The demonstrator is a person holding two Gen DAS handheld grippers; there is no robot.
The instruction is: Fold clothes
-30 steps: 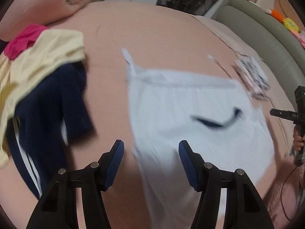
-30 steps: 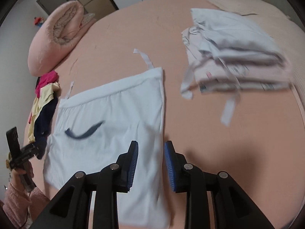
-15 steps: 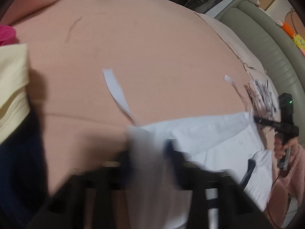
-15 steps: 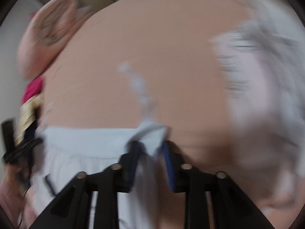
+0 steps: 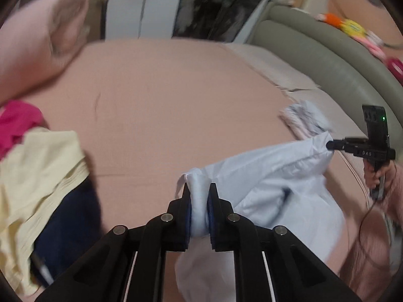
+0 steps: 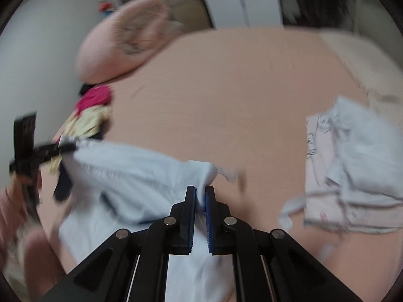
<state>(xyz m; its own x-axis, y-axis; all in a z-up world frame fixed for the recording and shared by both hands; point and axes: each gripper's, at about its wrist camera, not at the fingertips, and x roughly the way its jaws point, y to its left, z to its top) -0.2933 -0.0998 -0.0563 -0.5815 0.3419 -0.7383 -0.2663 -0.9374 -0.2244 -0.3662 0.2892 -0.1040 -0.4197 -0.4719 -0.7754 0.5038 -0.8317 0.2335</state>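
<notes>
Left wrist view: the left gripper (image 5: 199,201) has its fingers clamped on one top corner of the pale blue garment (image 5: 277,183), lifted off the bed (image 5: 163,100); the right gripper (image 5: 330,145), lettered "DAS", pinches the other corner, stretching the edge for folding.

Right wrist view: the right gripper's fingers (image 6: 192,209) are closed on cloth; the folded pile (image 6: 352,166) lies alongside.

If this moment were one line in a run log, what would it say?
task: fold clothes | left gripper: closing on pale blue garment corner | right gripper: shut on other corner | garment lifted between them
</notes>
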